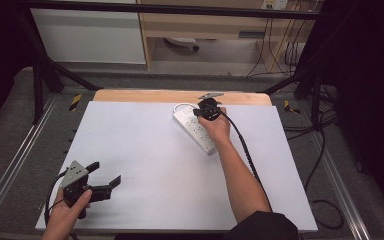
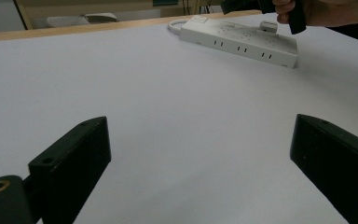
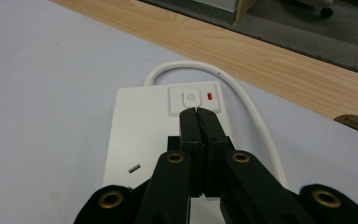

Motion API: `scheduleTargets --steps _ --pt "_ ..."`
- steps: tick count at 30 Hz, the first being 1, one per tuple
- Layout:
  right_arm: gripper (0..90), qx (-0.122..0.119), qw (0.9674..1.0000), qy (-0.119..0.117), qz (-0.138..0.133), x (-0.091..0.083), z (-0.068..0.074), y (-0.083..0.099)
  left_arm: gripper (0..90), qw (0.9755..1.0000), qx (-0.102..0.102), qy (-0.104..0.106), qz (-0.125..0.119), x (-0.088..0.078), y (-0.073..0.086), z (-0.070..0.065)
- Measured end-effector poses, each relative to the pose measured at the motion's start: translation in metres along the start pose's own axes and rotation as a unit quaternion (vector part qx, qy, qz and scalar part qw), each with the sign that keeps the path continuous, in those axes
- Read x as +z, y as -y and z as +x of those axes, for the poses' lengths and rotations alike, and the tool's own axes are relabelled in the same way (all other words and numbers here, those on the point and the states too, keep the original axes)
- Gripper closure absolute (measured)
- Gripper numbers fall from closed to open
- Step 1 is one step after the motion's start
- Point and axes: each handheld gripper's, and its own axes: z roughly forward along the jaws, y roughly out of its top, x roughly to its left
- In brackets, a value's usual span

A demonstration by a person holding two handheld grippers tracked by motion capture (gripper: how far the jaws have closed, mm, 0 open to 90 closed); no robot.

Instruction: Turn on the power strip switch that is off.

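Note:
A white power strip [image 1: 195,131] lies slanted at the far middle of the white table, its white cord [image 3: 242,93] looping off the far end. My right gripper [image 3: 196,111] is shut with nothing held, its tips at the near edge of the strip's power button [image 3: 190,98]; a small red light [image 3: 209,96] sits beside the button. In the high view the right gripper [image 1: 206,110] sits over the strip's far end. My left gripper [image 1: 105,172] rests open near the front left corner, pointing right. The strip [image 2: 240,43] lies far ahead of its wide-apart jaws.
The white sheet [image 1: 145,165] covers the table, with a wooden strip [image 1: 145,96] bare along the far edge. Black frame bars [image 1: 45,65] stand at both far corners. Cables [image 1: 325,150] trail on the floor at the right.

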Motion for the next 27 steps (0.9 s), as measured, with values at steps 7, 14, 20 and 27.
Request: scheduleTargets --steps 7,14,20,27 --pt "90.0 -0.002 1.0000 0.000 -0.005 -0.005 0.000 -0.003 5.2 1.0000 0.001 0.001 0.000 0.001 0.000 0.000" --pt "90.0 -0.002 0.9999 -0.002 -0.015 -0.012 0.000 -0.005 5.2 1.0000 0.000 0.001 0.000 0.001 0.000 0.000" --pt "90.0 -0.002 0.9997 -0.006 -0.023 -0.019 -0.002 -0.004 5.2 1.0000 0.000 0.002 0.002 0.001 0.000 -0.001" --pt "90.0 0.000 0.9994 -0.006 -0.034 -0.029 -0.004 -0.002 5.2 1.0000 -0.001 0.000 0.002 0.001 0.000 0.000"
